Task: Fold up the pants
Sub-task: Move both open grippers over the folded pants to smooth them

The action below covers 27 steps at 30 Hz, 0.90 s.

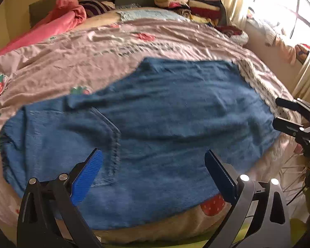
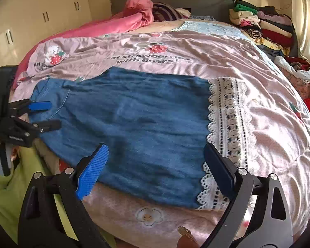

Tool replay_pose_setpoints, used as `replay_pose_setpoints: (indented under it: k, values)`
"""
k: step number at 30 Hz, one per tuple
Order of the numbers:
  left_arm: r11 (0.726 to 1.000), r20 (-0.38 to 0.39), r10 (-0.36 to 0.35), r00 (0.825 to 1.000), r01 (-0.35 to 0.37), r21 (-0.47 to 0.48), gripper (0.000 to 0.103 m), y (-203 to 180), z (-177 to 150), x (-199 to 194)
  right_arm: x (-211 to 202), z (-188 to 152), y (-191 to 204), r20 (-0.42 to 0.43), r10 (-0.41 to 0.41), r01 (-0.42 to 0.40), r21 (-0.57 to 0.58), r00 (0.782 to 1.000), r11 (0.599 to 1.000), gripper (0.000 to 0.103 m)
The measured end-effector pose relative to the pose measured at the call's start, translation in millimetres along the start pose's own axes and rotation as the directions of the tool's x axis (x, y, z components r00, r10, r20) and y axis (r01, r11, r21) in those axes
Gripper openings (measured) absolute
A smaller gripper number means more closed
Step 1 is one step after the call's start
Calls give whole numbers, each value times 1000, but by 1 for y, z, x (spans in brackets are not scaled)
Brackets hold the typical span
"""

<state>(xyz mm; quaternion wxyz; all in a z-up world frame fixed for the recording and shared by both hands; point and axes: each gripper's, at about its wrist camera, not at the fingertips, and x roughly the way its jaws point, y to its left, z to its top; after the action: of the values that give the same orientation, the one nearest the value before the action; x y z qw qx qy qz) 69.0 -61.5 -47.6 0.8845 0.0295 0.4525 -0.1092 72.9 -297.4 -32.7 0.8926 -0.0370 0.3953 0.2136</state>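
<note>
Blue denim pants (image 1: pixel 165 107) (image 2: pixel 134 113) lie flat across the bed, folded lengthwise, with a back pocket (image 1: pixel 72 134) facing up. Their white lace hem (image 2: pixel 227 124) (image 1: pixel 256 82) is at the right end. My left gripper (image 1: pixel 153 152) hovers open over the waist end near the pocket, nothing between its blue pads; in the right wrist view the left gripper (image 2: pixel 53 114) sits at the waistband edge. My right gripper (image 2: pixel 156 145) is open wide above the lower leg next to the lace, holding nothing. In the left wrist view the right gripper (image 1: pixel 278 111) shows at the hem side.
A pink strawberry-print quilt (image 2: pixel 196 47) covers the bed. Stacks of folded clothes (image 2: pixel 264 24) fill the far right corner, and a pink blanket (image 2: pixel 132 18) lies by the headboard. A window (image 1: pixel 295 14) is on the right, wardrobe doors (image 2: pixel 41 14) on the left. Green cloth (image 2: pixel 20 186) lies at the near edge.
</note>
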Motion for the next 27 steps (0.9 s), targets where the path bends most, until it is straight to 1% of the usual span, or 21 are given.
replay_pose_setpoints:
  k: [8, 12, 15, 18, 21, 27]
  values:
    - [997, -34, 64, 997, -62, 51, 98, -9, -8, 20, 18, -11, 6, -49, 4, -4, 0, 999, 1000, 87]
    - [998, -30, 56, 998, -54, 44, 99, -7, -9, 22, 30, -20, 1, -95, -5, 7, 21, 995, 1000, 87]
    - [998, -26, 48, 999, -47, 38, 99, -6, -9, 22, 32, -22, 4, -98, -13, 13, 4, 995, 1000, 89]
    - [998, -22, 48, 999, -48, 41, 99, -6, -8, 22, 28, -19, 1, -86, 5, -2, 28, 996, 1000, 90]
    - [998, -10, 47, 999, -47, 42, 98, -6, -7, 15, 17, -14, -3, -49, 28, -25, 54, 998, 998, 90]
    - [998, 32, 45, 999, -46, 42, 98, -6, 1, -3, -1, -3, -10, 4, 14, -14, 64, 1000, 998, 90]
